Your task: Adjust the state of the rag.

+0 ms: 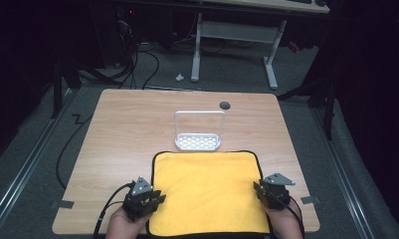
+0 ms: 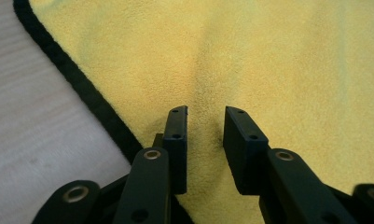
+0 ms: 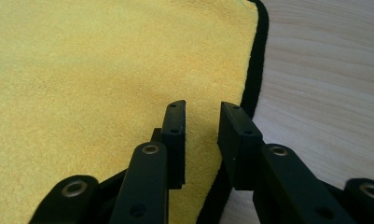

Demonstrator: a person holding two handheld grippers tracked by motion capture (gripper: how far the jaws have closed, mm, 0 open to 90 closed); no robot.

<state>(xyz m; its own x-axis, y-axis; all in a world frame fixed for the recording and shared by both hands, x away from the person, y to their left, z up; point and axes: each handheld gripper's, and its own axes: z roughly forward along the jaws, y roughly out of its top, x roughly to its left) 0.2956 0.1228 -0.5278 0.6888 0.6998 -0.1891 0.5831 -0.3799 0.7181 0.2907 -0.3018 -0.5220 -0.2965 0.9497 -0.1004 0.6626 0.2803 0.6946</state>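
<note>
Yellow cloth [image 1: 207, 191], black-edged, is spread flat at the near side of the wooden table [image 1: 127, 129]. Its 2 side edges are straddled by the left gripper [image 1: 158, 198] and right gripper [image 1: 257, 190], jaws narrowly parted, nothing gripped.

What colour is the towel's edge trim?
Black, around the yellow towel; clearest in the left gripper view.

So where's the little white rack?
In the high view, the rack stands mid-table, just beyond the far edge of the yellow cloth, with a dark hole behind it.
</note>
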